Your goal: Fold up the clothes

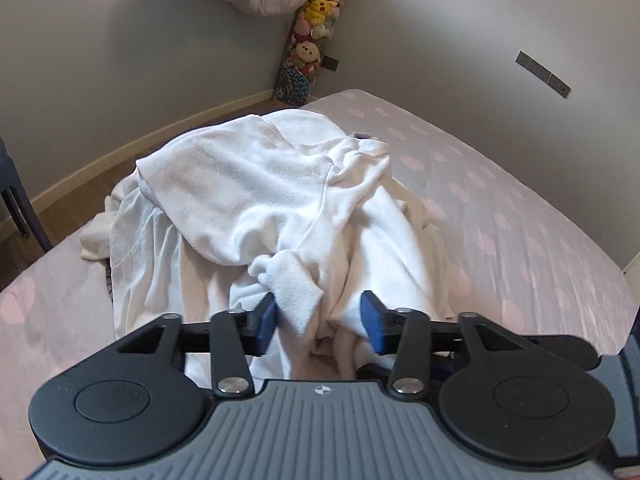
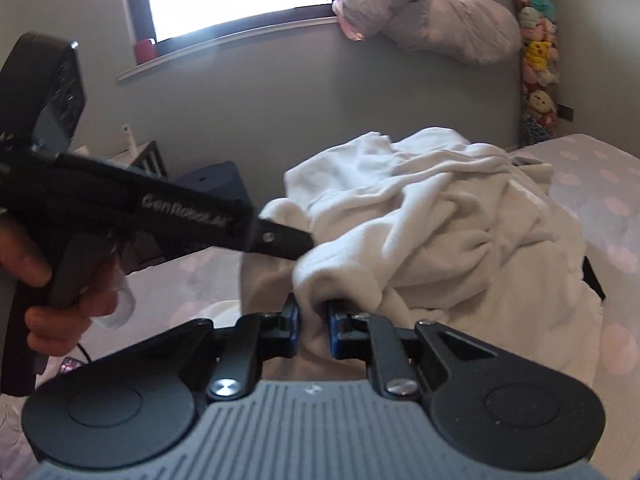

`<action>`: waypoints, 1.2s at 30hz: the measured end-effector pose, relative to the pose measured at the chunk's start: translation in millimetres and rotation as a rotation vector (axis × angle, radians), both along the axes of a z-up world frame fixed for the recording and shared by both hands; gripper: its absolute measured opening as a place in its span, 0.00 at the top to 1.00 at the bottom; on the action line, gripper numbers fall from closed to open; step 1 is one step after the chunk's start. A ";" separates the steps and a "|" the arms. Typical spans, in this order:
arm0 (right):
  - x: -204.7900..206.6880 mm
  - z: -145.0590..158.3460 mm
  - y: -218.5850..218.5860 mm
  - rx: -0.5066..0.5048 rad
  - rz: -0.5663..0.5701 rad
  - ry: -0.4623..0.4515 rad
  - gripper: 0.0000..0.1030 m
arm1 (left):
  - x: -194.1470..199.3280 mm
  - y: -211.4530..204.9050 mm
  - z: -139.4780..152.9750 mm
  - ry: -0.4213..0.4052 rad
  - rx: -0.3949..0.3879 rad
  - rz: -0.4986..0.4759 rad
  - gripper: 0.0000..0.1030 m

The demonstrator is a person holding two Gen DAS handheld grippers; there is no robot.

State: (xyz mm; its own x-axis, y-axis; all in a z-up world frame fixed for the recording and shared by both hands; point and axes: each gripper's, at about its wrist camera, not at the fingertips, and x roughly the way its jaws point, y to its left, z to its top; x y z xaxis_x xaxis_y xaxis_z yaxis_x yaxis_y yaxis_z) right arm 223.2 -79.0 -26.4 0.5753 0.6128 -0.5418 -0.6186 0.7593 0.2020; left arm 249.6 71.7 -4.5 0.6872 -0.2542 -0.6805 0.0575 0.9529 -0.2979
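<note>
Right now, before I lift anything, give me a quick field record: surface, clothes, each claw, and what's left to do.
surface: bed with pink dotted sheet
clothes: crumpled pile of white garments, unfolded, heaped near the bed's edge
left claw: open, white fabric lying between the blue pads, not pinched
right claw: shut on a fold of white garment
left hand: holding the left tool's handle, seen from the right wrist view
status: no fold made yet
</note>
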 end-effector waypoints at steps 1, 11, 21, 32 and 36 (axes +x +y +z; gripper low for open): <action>-5.4 -2.2 3.5 0.011 0.018 0.010 0.91 | -2.0 -1.0 1.2 0.006 -0.004 -0.010 0.47; -46.2 -23.7 -5.6 -0.062 -0.058 0.003 0.71 | -4.9 -42.3 -8.6 0.041 0.093 -0.086 0.33; -10.0 -49.5 -61.0 -0.152 -0.277 0.036 0.34 | 24.4 -70.6 -39.2 0.075 0.252 -0.003 0.37; 56.1 -69.2 -93.7 -0.157 -0.425 0.075 0.41 | 50.2 -60.5 -27.4 0.015 0.218 -0.007 0.77; 71.3 -73.1 -85.0 -0.166 -0.407 0.095 0.73 | 46.3 -31.2 0.8 -0.062 0.238 0.057 0.80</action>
